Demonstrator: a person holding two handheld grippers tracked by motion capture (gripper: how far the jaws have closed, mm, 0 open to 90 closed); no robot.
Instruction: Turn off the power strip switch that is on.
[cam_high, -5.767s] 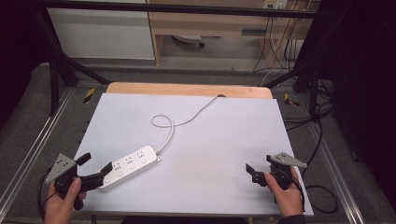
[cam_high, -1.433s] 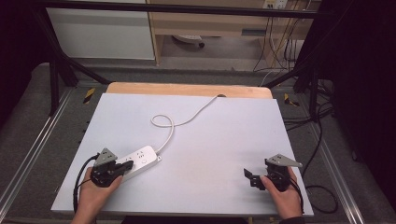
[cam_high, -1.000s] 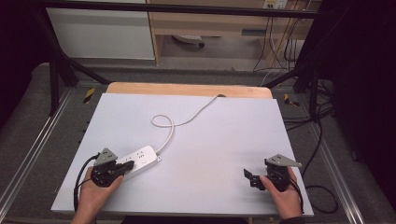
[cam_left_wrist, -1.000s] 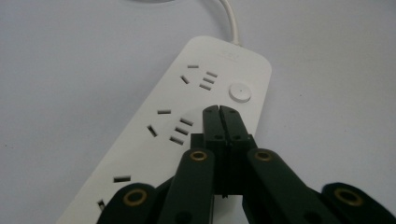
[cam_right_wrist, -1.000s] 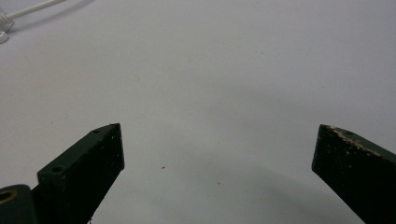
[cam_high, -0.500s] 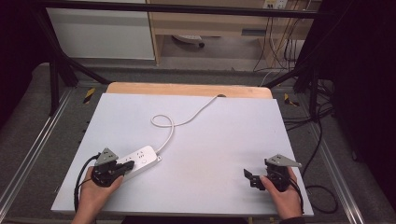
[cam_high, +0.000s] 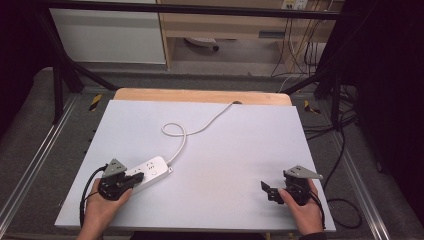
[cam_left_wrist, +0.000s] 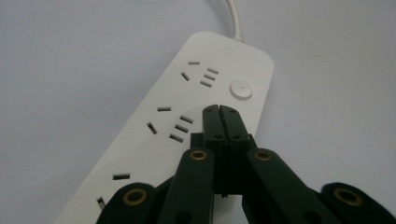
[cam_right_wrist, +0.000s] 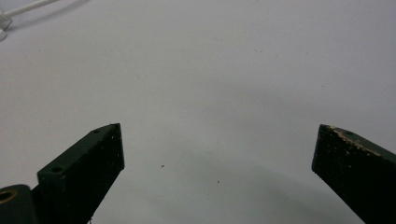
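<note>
1. Right now the left gripper (cam_left_wrist: 219, 112) has its jaws pressed together with nothing between them, its tip over the top face of the power strip (cam_left_wrist: 187, 121), close to the round button (cam_left_wrist: 241, 89).
2. The power strip lies flat near the front left of the white table (cam_high: 240, 150); its white cord (cam_high: 185, 132) curls into one loop and runs off toward the far edge.
3. The right gripper (cam_right_wrist: 217, 140) has its jaws spread wide over bare table at the front right, holding nothing, well apart from the strip.
4. Likely slip: if the closed tip is meant for the button, a press that lands beside it would hit plain plastic or a socket slot and do nothing.
5. A slanted push could slide or turn the light strip, since nothing pins it down.
6. If the strip shifts, the cord's loop may drag with it.
7. No box, tray or other container stands on the table.
</note>
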